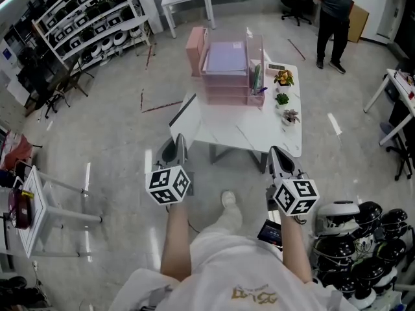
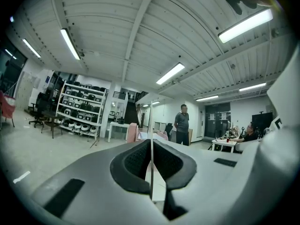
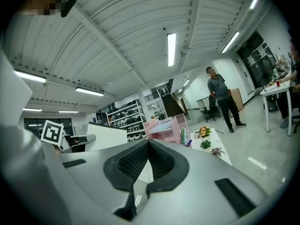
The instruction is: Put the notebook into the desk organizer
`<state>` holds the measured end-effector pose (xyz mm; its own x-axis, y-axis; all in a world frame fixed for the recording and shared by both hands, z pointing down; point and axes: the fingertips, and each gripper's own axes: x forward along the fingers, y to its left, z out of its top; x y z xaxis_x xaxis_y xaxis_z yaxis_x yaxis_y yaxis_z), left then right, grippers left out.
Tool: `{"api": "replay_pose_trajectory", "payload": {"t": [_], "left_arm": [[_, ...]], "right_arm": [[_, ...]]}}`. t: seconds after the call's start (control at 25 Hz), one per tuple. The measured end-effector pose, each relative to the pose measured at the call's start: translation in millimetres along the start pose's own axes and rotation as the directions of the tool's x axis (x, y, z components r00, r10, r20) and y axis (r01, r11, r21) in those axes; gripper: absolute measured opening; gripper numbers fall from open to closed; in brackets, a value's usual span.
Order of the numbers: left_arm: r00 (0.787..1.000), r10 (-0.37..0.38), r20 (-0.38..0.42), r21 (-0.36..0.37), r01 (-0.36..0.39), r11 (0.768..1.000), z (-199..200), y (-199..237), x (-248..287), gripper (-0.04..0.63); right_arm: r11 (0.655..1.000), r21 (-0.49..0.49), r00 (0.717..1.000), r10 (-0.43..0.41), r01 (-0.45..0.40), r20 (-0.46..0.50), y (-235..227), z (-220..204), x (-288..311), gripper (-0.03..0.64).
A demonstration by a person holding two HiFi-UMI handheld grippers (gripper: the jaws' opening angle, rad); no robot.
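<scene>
Table: white (image 1: pixel 259 131), standing on the grey floor ahead of the person, who points both grippers towards it.
Bystander: a person in dark clothes (image 1: pixel 335 8) stands beyond the table's far right corner, well apart from it.
Desk organizer: pink stacked trays with clear walls (image 1: pixel 227 76), at the table's far end; a lilac sheet lies in the top tray.
Notebook: white with a dark edge (image 1: pixel 183 111), held upright on its edge in the air at the table's near left corner, not in the organizer.
Left gripper: (image 1: pixel 176 142) points level, jaws pinching the notebook's thin lower edge.
Right gripper: (image 1: pixel 275 153) level beside the left one, jaws pressed together with nothing between them.
Potted plants: three small ones (image 1: pixel 283 99) in a row along the table's right edge, just beside the organizer.
</scene>
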<state>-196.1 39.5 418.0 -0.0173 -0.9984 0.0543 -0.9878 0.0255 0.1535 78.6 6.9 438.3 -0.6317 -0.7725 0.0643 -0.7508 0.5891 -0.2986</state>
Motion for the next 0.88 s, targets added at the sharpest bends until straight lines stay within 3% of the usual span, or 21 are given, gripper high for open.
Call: {"api": "replay_pose_trajectory", "payload": {"t": [0.36, 0.64, 0.88], "left_arm": [[0.998, 0.022, 0.055, -0.018, -0.021, 1.0, 28, 51, 119, 0.026], [1.0, 0.01, 0.022, -0.004, -0.01, 1.0, 40, 91, 222, 0.026], [1.0, -0.024, -0.012, -0.005, 0.024, 1.0, 33, 106, 278, 0.026]], "right_arm": [[1.0, -0.008, 1.0, -0.026, 0.026, 0.011, -42, 26, 115, 0.011], [0.999, -0.01, 0.999, -0.051, 0.051, 0.016, -64, 57, 219, 0.011], [0.998, -0.005, 0.998, -0.07, 0.07, 0.001, -77, 63, 276, 0.011]]}}
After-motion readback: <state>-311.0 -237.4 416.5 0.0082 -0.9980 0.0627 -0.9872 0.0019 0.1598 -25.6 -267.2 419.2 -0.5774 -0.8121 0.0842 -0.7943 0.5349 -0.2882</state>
